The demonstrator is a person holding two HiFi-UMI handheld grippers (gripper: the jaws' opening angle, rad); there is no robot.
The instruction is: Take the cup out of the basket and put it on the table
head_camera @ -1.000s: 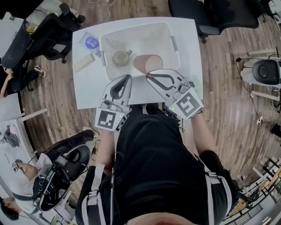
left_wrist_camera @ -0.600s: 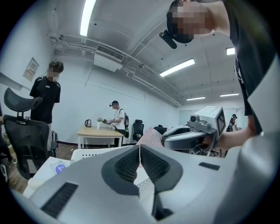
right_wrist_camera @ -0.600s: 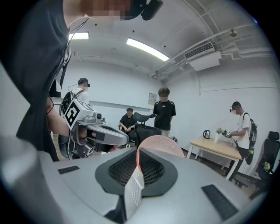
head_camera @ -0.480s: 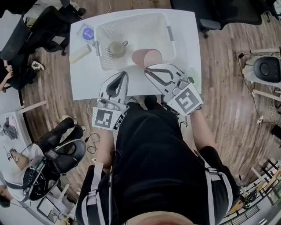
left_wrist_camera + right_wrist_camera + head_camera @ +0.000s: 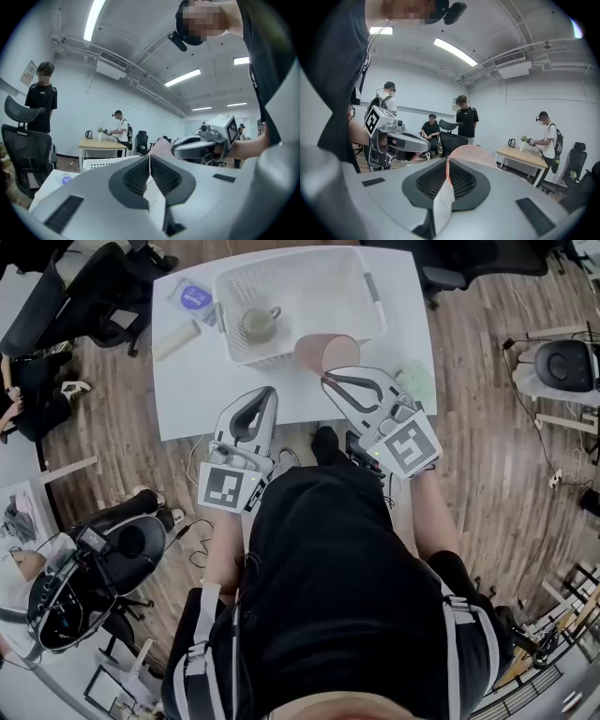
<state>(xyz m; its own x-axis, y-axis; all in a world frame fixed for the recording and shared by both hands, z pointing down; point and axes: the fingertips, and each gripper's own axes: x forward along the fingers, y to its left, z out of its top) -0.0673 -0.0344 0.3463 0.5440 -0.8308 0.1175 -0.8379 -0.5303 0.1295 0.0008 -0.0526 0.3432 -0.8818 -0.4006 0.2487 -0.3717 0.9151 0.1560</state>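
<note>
A pink cup hangs tilted at the near right rim of the white basket. My right gripper is shut on its rim. In the right gripper view the pink cup rises just beyond the pinching jaws of my right gripper. A grey-green mug stands inside the basket at its left. My left gripper hovers over the table's near edge, shut with nothing in it. In the left gripper view my left gripper points at the pink cup.
The white table carries a blue-labelled packet and a pale roll left of the basket, and a pale green thing at its right edge. Office chairs and people stand around the table.
The right gripper has carried the pink cup from inside the basket to its near right rim. The left gripper has drifted along beside it, still shut.
</note>
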